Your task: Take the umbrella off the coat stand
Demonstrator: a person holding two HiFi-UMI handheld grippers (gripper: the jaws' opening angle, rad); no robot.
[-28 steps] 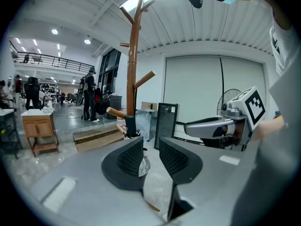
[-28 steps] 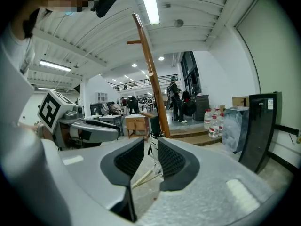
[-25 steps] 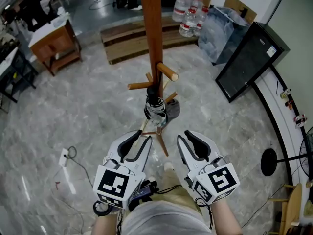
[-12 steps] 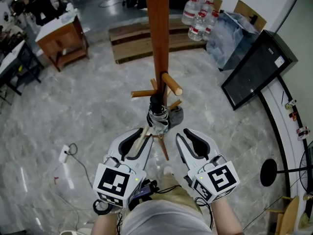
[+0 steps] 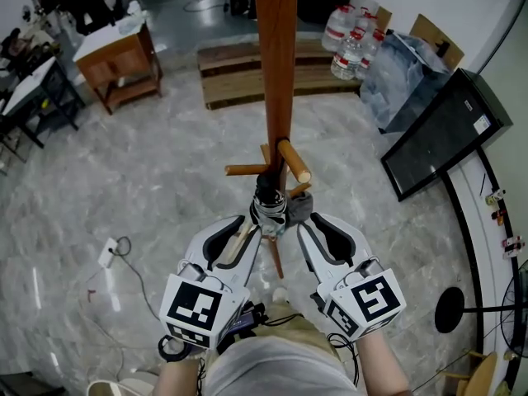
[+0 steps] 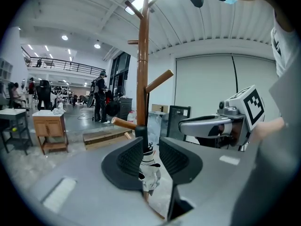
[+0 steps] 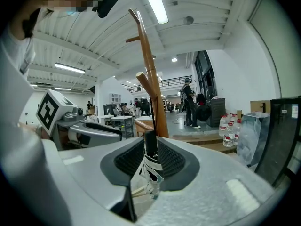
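Note:
A tall wooden coat stand rises in front of me, with short pegs low on its pole. A folded black-and-white umbrella hangs against the pole under those pegs. My left gripper is open just below and left of the umbrella. My right gripper is open just below and right of it. In the left gripper view the umbrella shows through the gap of the left gripper. The right gripper view has the umbrella in line with the gap of the right gripper. Neither gripper holds anything.
The stand's legs spread on the marble floor near my feet. A wooden table is at the far left, a pallet behind the stand, water bottles and a black panel to the right. A cable lies on the left.
I have come closer to the coat stand. Both open grippers have risen toward the hanging umbrella and now flank its lower end.

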